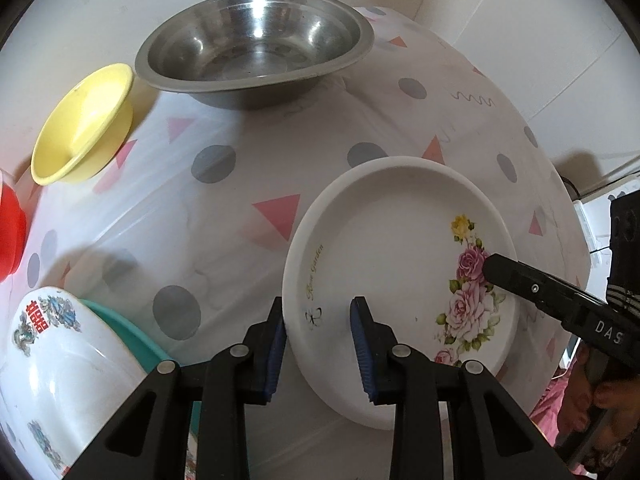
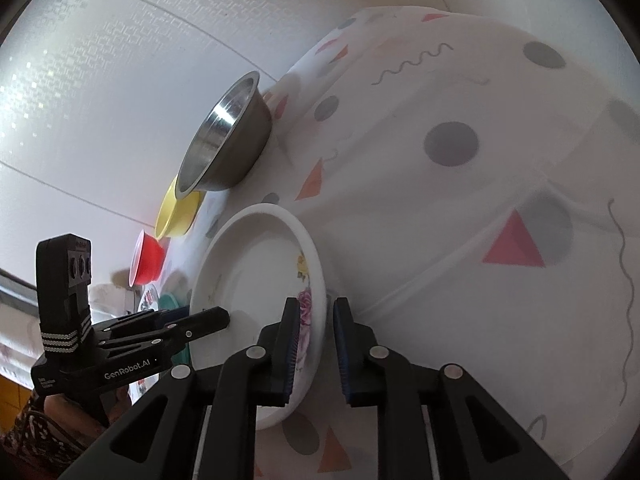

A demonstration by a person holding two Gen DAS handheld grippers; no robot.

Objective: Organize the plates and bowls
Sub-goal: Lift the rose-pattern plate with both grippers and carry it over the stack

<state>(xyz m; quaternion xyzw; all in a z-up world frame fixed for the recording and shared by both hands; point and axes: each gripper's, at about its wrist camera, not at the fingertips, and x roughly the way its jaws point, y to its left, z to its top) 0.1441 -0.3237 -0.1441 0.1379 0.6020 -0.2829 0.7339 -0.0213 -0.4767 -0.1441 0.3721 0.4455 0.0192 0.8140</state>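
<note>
Both grippers are on the one plate (image 1: 400, 280), the white one with roses, which lies low and right of centre in the left wrist view, on the spotted cloth (image 1: 248, 168). The left gripper (image 1: 320, 344) straddles the plate's near rim, one pad outside and one inside; the inner pad stands clear of the wall, so I judge this grip loose, not clamped. The right gripper (image 2: 316, 344) straddles the opposite rim by the roses, and its outer pad shows a gap too: jaws slightly apart, nothing pinched. Two grippers on opposite rims looks like a handover or a steadying of the plate as it sits flat.

The rest wait along the upper left, likely out of the way:
- one steel bowl (image 1: 256, 52) at the top
- one yellow bowl (image 1: 84, 124) beside it
- one red bowl (image 1: 10, 236) at the left edge
- one printed white dish (image 1: 52, 344) at lower left, lying over one teal dish (image 1: 128, 336), perhaps the start of a stack.
</note>
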